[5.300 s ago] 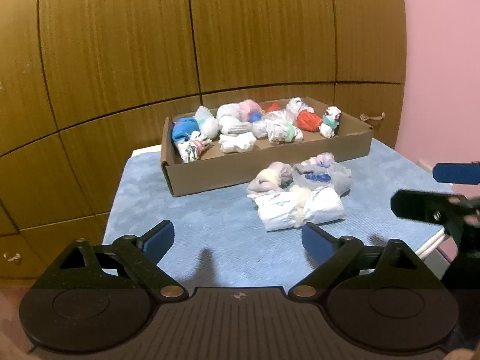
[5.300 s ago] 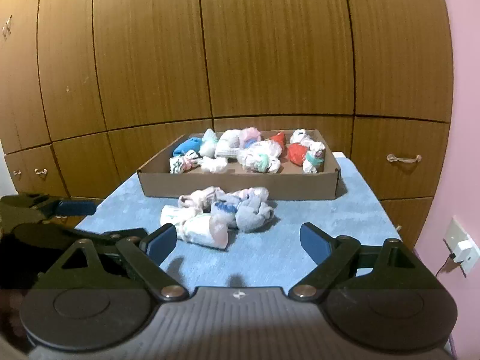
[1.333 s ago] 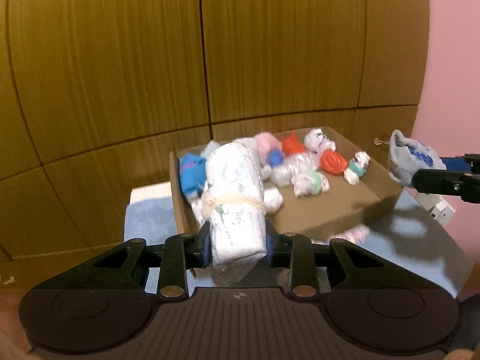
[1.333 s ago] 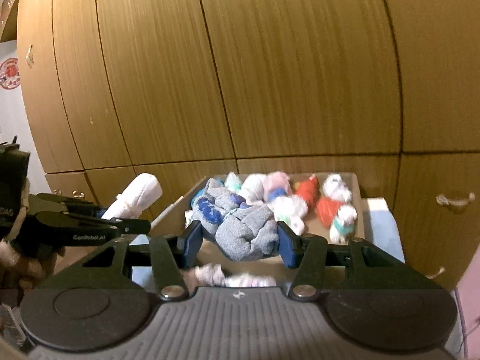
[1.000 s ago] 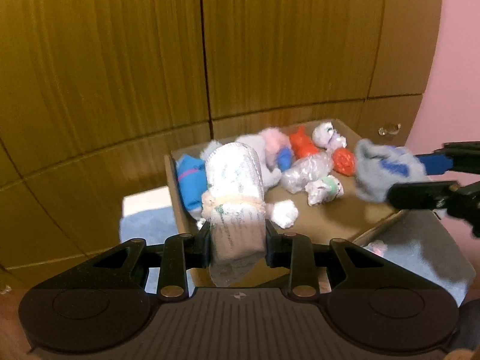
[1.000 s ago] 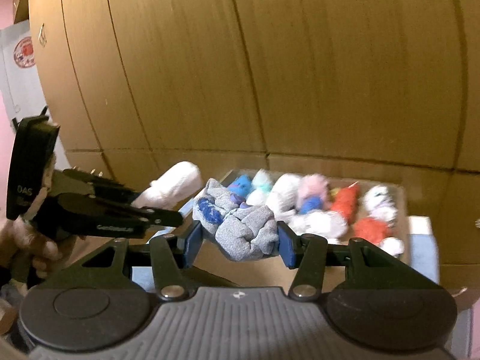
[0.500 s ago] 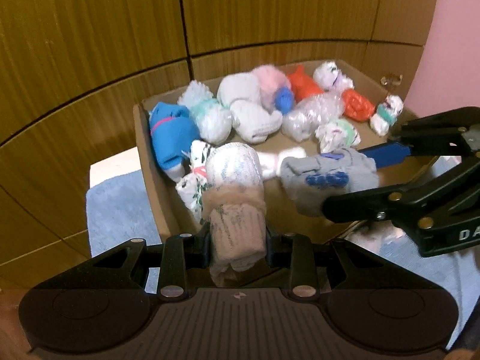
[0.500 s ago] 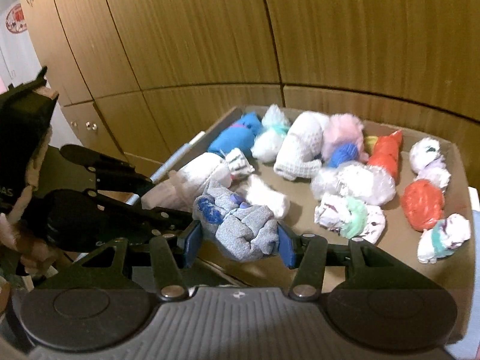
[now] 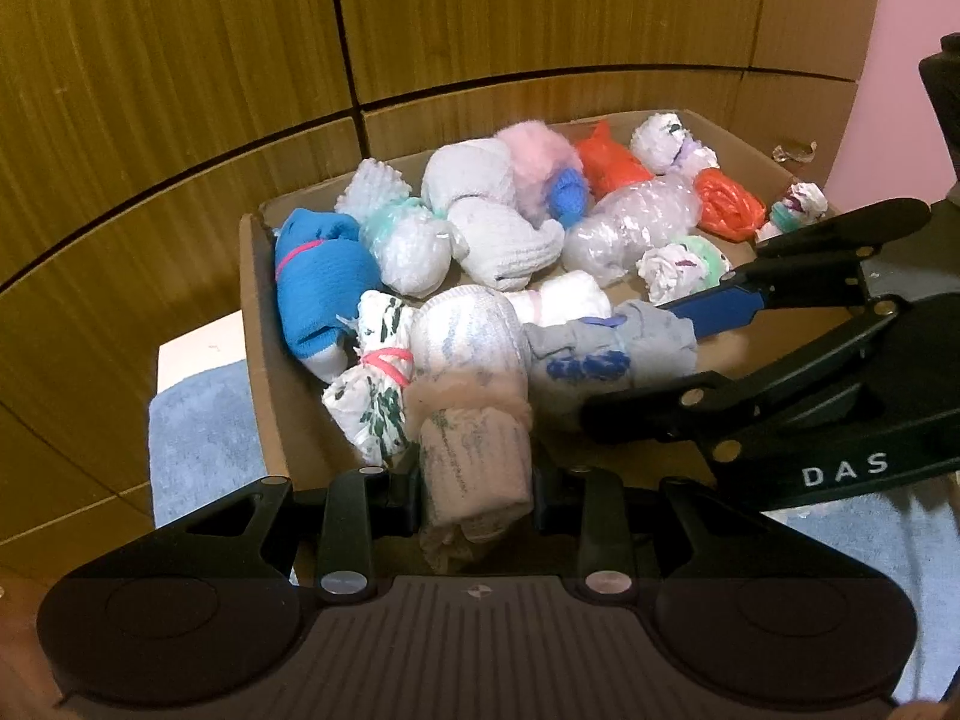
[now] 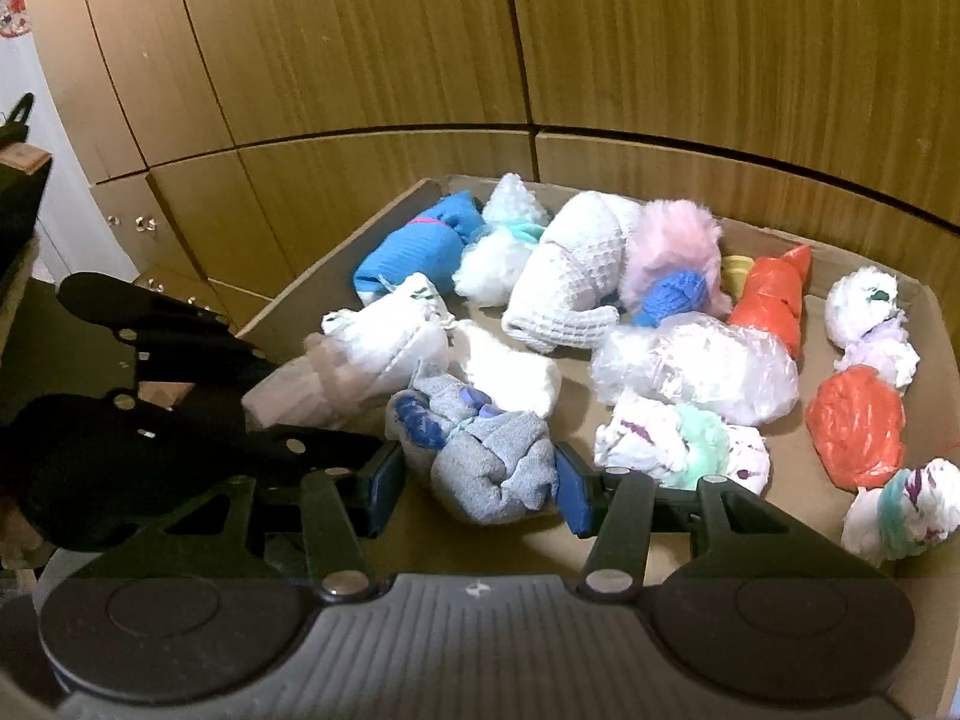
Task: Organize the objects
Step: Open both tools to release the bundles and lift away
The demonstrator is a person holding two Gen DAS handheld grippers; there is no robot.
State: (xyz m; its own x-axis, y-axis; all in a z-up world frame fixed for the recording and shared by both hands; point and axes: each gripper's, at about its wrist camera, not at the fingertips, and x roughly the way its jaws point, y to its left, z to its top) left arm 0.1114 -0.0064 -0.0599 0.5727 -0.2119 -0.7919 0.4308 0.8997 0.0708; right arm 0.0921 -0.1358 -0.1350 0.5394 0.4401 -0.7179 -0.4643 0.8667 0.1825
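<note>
Holding a white printed sock roll (image 9: 474,414) tied with a beige band, the left gripper (image 9: 474,492) has both fingers pressed against the roll's lower end; the roll points into the cardboard box (image 9: 255,324) over its near-left corner. Right gripper (image 10: 477,483) is closed on a grey sock bundle with blue marks (image 10: 480,450), blue pads touching it on both sides, low over the box floor near the front edge. In the left wrist view the same grey bundle (image 9: 606,348) sits just beside the white roll, on its right, apparently touching; the right gripper (image 9: 654,354) reaches in from the right side. Box contents: blue sock roll with pink band (image 9: 318,282) along the left wall, white plastic bundle with green print and pink band (image 9: 375,384) just beside the held roll, knitted white roll (image 10: 570,276) and pink fluffy bundle (image 10: 672,252) toward the back edge, orange bags (image 10: 855,426) toward the right wall, clear bubble-wrap bundle (image 10: 702,372) mid-floor. Box rests on a blue-grey towel (image 9: 198,426). Wooden cabinet doors (image 10: 420,48) behind.
</note>
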